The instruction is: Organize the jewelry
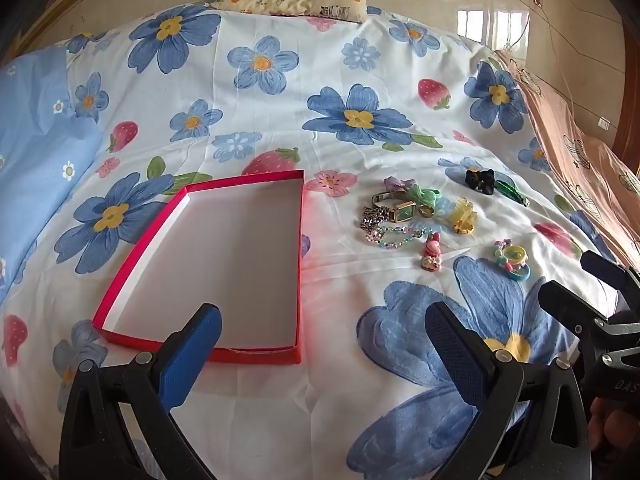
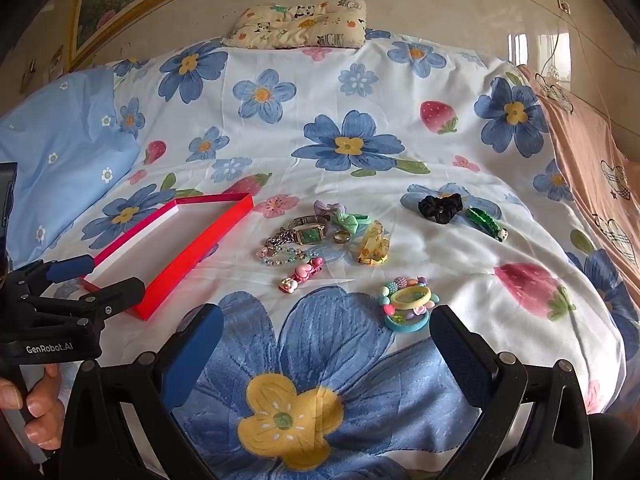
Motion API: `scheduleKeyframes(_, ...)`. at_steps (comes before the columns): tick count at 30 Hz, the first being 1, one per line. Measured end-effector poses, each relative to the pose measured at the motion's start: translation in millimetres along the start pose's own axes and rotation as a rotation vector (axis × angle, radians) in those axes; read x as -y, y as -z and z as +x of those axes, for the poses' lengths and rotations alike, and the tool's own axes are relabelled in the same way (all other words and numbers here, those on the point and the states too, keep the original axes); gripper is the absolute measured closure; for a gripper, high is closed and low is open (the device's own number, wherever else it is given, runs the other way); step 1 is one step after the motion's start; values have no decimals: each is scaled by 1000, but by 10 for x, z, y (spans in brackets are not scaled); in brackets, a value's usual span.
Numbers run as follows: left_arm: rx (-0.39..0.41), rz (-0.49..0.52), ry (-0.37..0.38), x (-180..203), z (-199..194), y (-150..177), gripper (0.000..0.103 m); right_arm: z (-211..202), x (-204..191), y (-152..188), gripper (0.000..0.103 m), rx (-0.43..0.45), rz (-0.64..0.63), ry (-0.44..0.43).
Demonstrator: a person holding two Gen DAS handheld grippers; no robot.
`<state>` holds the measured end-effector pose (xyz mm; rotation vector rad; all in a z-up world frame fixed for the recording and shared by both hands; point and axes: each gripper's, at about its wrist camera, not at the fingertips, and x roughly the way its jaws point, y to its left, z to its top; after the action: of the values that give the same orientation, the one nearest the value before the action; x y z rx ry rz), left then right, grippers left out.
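A shallow red box [image 1: 298, 240] with a white floor lies open and empty on the flowered bedspread, left of the jewelry. The pile holds a green-faced watch [image 2: 310, 234], a ring [image 2: 342, 236], a beaded bracelet [image 2: 284, 256], a yellow claw clip [image 2: 372, 246] and a pink clip [image 2: 302, 276]. Pastel hair ties [image 2: 408, 300] lie nearest my right gripper [image 2: 324, 340], which is open and empty above the bedspread. My left gripper [image 1: 324, 344] is open and empty over the box's near edge. Farther right lie a black scrunchie [image 1: 480, 180] and a green clip [image 1: 512, 192].
A panda-print pillow [image 2: 300, 24] sits at the head of the bed against the wall. A light blue pillow [image 1: 36, 128] lies on the left, and a pink blanket [image 2: 592, 168] runs along the right edge. A hand [image 2: 36, 412] holds the left gripper's handle.
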<state>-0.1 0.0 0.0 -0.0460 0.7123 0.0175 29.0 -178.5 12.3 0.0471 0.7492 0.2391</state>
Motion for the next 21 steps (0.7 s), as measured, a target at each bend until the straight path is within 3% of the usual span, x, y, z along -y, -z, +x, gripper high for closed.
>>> scheduleKeyframes(21,-3,-3,5,36,-5,3,1,5,-16,-13,0,2,3,-8)
